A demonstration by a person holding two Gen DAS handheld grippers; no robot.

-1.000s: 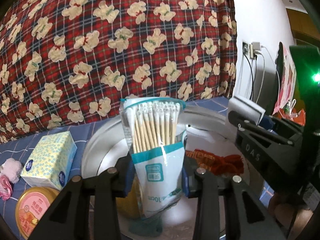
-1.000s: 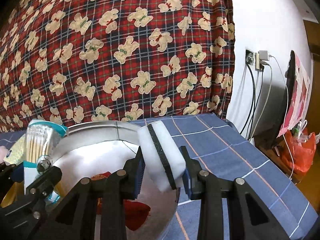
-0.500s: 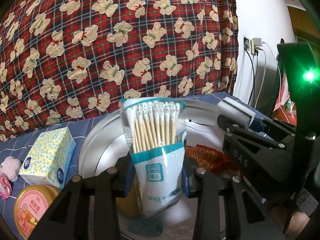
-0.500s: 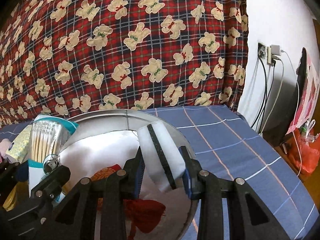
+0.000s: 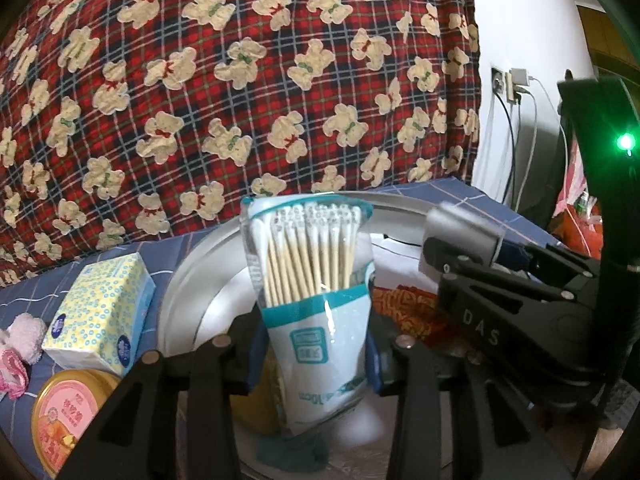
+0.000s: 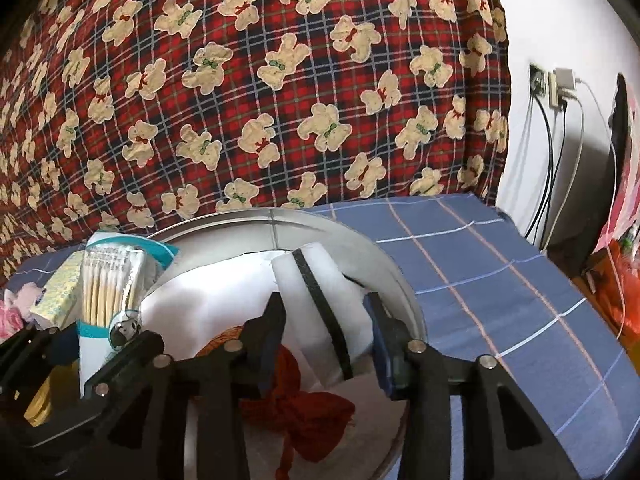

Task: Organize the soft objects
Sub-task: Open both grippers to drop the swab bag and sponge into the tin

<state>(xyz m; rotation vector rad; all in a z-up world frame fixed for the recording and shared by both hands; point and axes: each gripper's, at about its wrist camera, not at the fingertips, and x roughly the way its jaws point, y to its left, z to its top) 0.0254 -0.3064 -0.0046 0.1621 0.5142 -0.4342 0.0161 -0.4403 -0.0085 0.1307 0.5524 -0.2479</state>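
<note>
My left gripper (image 5: 314,354) is shut on a clear bag of cotton swabs (image 5: 310,292) and holds it upright over the round metal basin (image 5: 192,280). My right gripper (image 6: 326,344) holds a white sponge with a black middle layer (image 6: 320,304) over the same basin (image 6: 384,272); its jaws look slightly parted, with a gap beside the right pad. The basin holds a white cloth (image 6: 208,296) and a red knitted item (image 6: 296,400). In the left wrist view the right gripper (image 5: 464,236) shows at the right with the sponge.
A yellow-blue tissue pack (image 5: 100,312), a round pink-lidded tin (image 5: 68,412) and a pink fluffy item (image 5: 20,344) lie left of the basin on the blue checked sheet (image 6: 500,272). A red bear-print blanket (image 6: 256,80) rises behind. Wall sockets with cables (image 6: 556,84) are at right.
My right gripper has moved left and down over the basin with the sponge, and its jaws have parted a little. My left gripper still holds the swab bag.
</note>
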